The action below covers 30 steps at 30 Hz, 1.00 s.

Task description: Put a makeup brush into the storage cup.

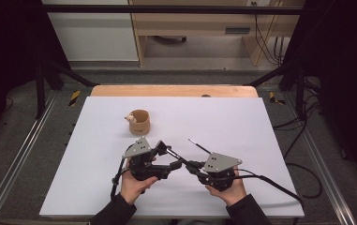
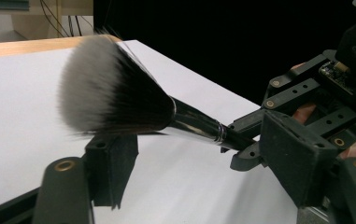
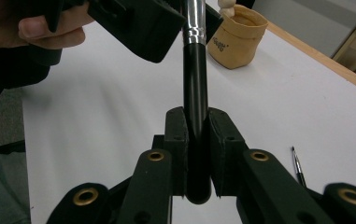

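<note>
Brush with a black glossy handle, chrome ferrule and a full white-tipped head (image 2: 115, 91): it lies level in the air over the near middle of the white table (image 1: 241, 126), spanning the gap between your two grippers. Your right gripper (image 3: 197, 154) has its jaws pressed on the butt end of the handle, pinching it firmly at 6 o'clock in the right gripper view. Your left gripper (image 2: 194, 154) stands with its jaws spread to either side of the brush near the ferrule; its pads do not yet press on the brush. The bristles fan out toward 9 o'clock in the left gripper view.

In the high view, a small tan fabric pouch (image 1: 139, 122) with a pale figure at its rim stands upright at 11 o'clock from your hands, well apart from them. A thin dark pencil-like brush (image 1: 198, 146) lies flat on the table at 12 o'clock from your right gripper.

Judged progress: the brush is lifted and secured on one side, and a hand-over or two-handed hold appears partly made. What is left is for you to settle the left jaws on the ferrule end; carrying the brush to the pouch would likely follow.
</note>
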Each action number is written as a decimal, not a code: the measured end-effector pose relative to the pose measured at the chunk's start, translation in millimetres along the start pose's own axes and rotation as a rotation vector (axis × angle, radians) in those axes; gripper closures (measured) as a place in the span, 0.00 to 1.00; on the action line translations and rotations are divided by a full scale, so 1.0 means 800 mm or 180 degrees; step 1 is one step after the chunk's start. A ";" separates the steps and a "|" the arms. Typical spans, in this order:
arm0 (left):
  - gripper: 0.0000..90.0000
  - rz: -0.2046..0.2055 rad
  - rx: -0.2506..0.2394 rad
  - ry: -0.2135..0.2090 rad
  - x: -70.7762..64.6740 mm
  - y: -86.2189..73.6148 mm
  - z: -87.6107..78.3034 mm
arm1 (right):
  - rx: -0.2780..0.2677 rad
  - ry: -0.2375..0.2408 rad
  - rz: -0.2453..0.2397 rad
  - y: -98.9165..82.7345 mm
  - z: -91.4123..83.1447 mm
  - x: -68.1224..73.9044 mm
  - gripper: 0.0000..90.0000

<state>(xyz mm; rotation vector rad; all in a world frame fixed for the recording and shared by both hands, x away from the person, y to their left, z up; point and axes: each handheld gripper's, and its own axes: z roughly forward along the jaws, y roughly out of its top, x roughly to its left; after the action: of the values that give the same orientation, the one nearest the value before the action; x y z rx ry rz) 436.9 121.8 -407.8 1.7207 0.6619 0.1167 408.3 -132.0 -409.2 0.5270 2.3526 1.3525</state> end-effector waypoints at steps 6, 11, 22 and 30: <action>0.42 -0.0048 -0.0022 -0.0052 0.001 0.000 0.000 | -0.0024 0.0012 -0.0001 0.000 0.000 0.001 0.88; 0.49 -0.0105 -0.0041 -0.0087 0.002 0.000 -0.001 | -0.0050 0.0020 -0.0013 0.000 0.000 0.001 0.88; 0.63 -0.0172 -0.0064 -0.0147 0.004 0.000 -0.004 | -0.0063 0.0052 -0.0018 -0.001 0.002 0.002 0.88; 0.70 -0.0227 -0.0083 -0.0218 0.006 0.000 -0.006 | -0.0026 0.0068 -0.0040 -0.003 0.005 0.003 0.88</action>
<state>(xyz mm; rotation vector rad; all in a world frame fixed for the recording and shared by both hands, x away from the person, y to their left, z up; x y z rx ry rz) 438.8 128.0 -407.9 1.6668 0.6675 0.0161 408.0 -128.8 -413.2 0.4967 2.3627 1.3680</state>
